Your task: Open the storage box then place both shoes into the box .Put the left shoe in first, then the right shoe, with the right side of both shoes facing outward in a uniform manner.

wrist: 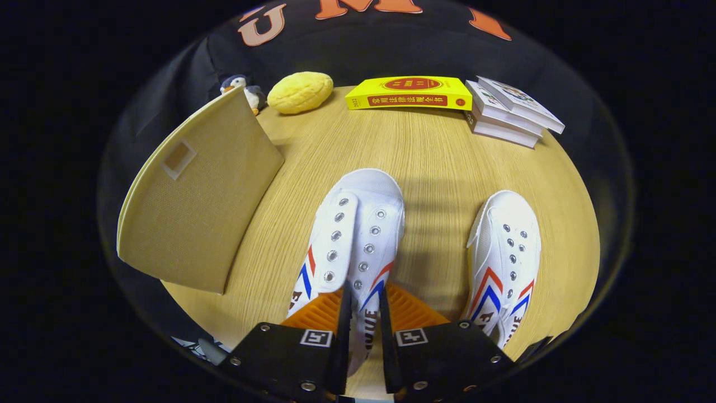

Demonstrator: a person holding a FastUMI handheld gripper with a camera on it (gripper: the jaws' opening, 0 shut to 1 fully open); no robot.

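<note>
A: Beige fabric storage box (196,196) stands left on the wooden table (425,162), well apart from the fingers.
B: Noted. Left shoe (352,235)?
A: Between the fingers; gripper (362,305) closed onto its side wall near the heel.
B: Right shoe (506,257)?
A: Beside it, apart, toe pointing at the books (509,112).

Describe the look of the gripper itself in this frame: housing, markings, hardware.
The gripper has two black, blocky housings with silver screws at their corners. Each carries a small square black-and-white marker on top. Two thin, flat fingers run forward, with ribbed panels beside them.
</note>
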